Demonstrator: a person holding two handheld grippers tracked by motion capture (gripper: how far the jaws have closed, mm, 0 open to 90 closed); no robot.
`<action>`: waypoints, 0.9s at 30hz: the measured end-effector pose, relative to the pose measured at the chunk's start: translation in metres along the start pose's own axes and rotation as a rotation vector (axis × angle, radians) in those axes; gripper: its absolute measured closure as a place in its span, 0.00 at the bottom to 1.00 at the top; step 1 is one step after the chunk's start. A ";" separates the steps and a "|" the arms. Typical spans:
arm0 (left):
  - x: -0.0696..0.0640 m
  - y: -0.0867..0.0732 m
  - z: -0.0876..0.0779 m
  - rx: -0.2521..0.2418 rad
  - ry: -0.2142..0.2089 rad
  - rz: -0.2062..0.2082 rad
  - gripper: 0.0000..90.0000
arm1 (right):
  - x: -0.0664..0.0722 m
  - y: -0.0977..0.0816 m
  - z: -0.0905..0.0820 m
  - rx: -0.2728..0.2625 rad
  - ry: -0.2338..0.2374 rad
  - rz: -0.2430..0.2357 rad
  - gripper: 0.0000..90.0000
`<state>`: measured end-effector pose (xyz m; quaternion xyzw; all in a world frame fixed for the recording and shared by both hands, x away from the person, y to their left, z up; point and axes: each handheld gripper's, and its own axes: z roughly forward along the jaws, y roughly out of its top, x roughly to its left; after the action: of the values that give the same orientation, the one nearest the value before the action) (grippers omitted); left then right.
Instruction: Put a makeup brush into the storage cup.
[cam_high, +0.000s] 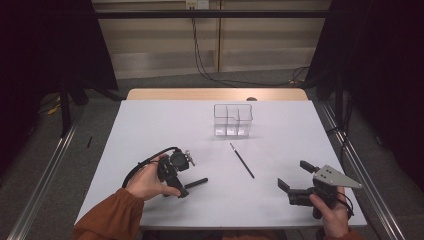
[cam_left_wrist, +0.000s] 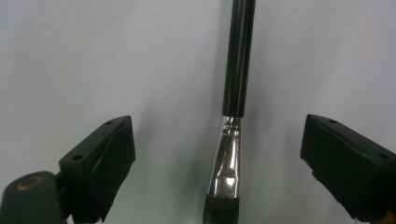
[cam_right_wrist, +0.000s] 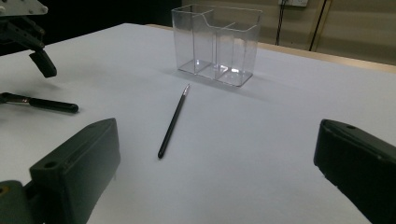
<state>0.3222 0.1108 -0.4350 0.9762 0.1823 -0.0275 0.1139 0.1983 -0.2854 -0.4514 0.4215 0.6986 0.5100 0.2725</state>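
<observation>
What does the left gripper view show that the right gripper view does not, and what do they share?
Left gripper view alone: the thick black-handled brush's silver ferrule up close, lying between the left gripper's open jaws, untouched.

Right gripper view alone: the clear plastic divided organiser, the thin black pencil-like brush, and the right gripper's own open jaws.

Both: the white table surface and the thick black-handled brush.

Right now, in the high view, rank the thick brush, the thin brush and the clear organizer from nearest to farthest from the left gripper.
1. Thick brush, under the left gripper.
2. Thin brush, mid-table, to its right.
3. Clear organizer, at the far side.
</observation>
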 end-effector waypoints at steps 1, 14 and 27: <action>0.000 0.000 0.001 0.000 -0.001 -0.004 0.13 | 0.000 0.000 0.000 0.002 0.000 -0.001 0.00; -0.005 0.001 0.009 0.052 0.030 0.040 0.45 | 0.001 0.000 0.001 0.010 0.006 -0.010 0.00; -0.008 0.005 0.010 0.080 0.019 0.074 0.63 | 0.001 -0.001 0.001 0.013 0.011 -0.013 0.00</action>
<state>0.3163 0.1012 -0.4428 0.9863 0.1458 -0.0210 0.0737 0.1987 -0.2837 -0.4524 0.4158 0.7061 0.5061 0.2690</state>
